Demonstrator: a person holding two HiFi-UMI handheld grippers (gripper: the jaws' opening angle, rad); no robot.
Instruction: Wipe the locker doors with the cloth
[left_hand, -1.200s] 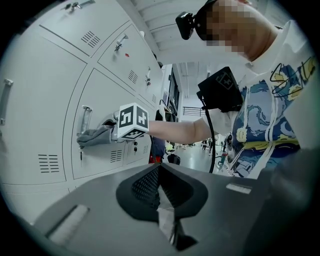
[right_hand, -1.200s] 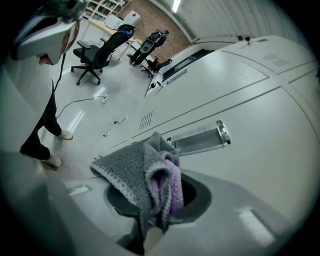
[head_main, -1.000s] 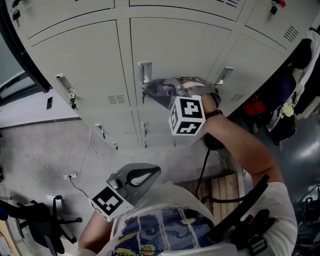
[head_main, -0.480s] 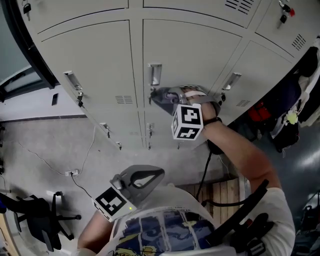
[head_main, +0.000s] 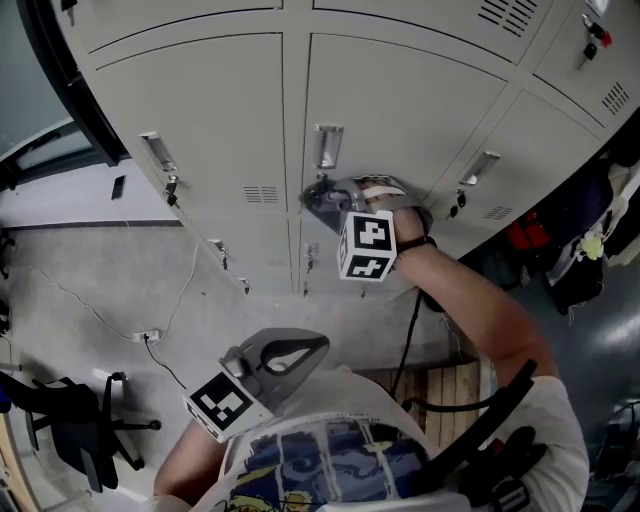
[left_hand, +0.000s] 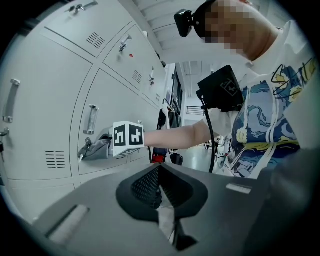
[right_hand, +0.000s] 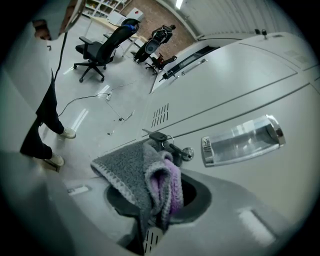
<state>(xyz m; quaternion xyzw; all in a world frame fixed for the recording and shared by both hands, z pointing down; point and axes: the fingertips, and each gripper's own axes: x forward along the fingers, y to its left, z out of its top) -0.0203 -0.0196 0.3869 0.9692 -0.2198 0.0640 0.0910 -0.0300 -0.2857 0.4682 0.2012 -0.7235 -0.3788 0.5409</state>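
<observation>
1. The right tool (head_main: 322, 196) is raised to the locker doors (head_main: 400, 110), and its jaws are pinched on a grey and purple cloth (head_main: 337, 194).
2. In the right gripper view the cloth (right_hand: 145, 175) rises folded out of the right tool (right_hand: 149, 227). Its grey outer layer wraps a purple inner fold.
3. The cloth's free end sits at the middle door, just below the recessed metal handle (right_hand: 242, 140) and right beside the lock (right_hand: 188, 152), where a key (right_hand: 159, 136) hangs. Whether it presses on the door cannot be told.
4. The marker cube (head_main: 367, 245) on the right tool faces the head camera, and the person's bare forearm (head_main: 470, 300) runs back from it.
5. The left tool (head_main: 312, 342) is held low, close to the person's chest and well apart from the lockers. Its jaws are pressed together with nothing between them (left_hand: 159, 172).
6. From the left gripper view the cloth (left_hand: 97, 149) shows against the door below the handle (left_hand: 91, 119).
7. An office chair (right_hand: 102, 47) and a loose cable (right_hand: 107, 97) are on the grey floor (head_main: 120, 290).
</observation>
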